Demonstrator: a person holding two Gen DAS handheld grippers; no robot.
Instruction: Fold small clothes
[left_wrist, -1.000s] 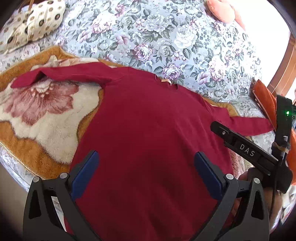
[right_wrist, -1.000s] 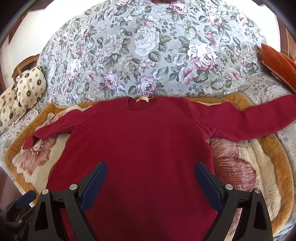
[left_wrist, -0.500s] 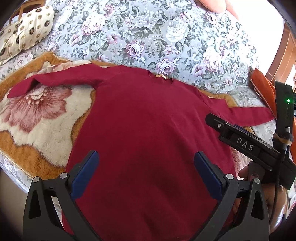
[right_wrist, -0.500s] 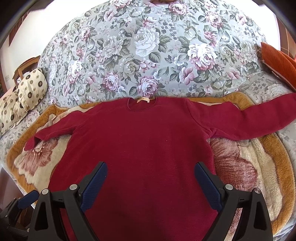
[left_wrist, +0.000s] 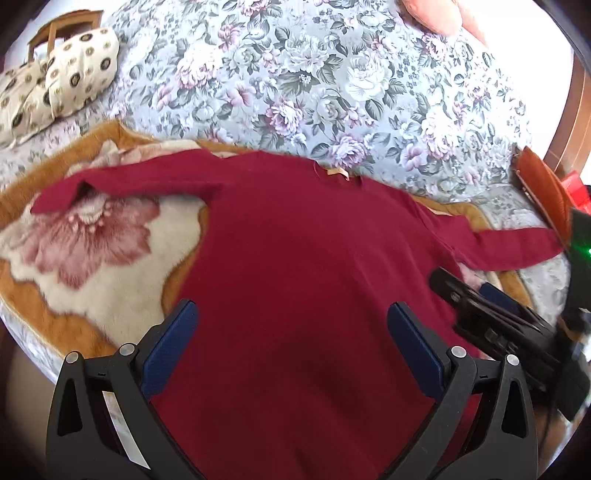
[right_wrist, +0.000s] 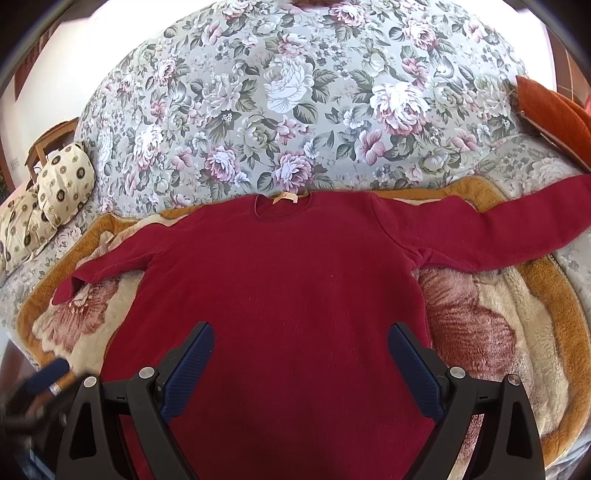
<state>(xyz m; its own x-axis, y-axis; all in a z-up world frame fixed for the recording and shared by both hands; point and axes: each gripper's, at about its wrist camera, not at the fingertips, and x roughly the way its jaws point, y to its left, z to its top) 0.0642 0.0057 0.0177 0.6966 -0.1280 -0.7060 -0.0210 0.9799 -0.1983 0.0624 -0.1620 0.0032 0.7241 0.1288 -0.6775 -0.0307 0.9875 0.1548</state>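
Note:
A dark red long-sleeved sweater (right_wrist: 295, 280) lies flat on a plush orange and cream floral blanket (right_wrist: 517, 332), sleeves spread to both sides, neck away from me. It also shows in the left wrist view (left_wrist: 303, 266). My left gripper (left_wrist: 291, 314) is open and empty, above the sweater's lower body. My right gripper (right_wrist: 301, 334) is open and empty, above the lower middle of the sweater. The right gripper's body shows in the left wrist view (left_wrist: 495, 321) at the right. The sweater's hem is hidden below both views.
The blanket lies on a bed with a grey floral cover (right_wrist: 295, 110). A cream patterned cushion (right_wrist: 62, 184) sits at the left, an orange cushion (right_wrist: 554, 110) at the right. The bed's front edge (left_wrist: 26, 332) is at the lower left.
The left gripper has pulled back and swung slightly, so the sweater looks smaller and lower. The right gripper's view has barely changed. Both stay open.

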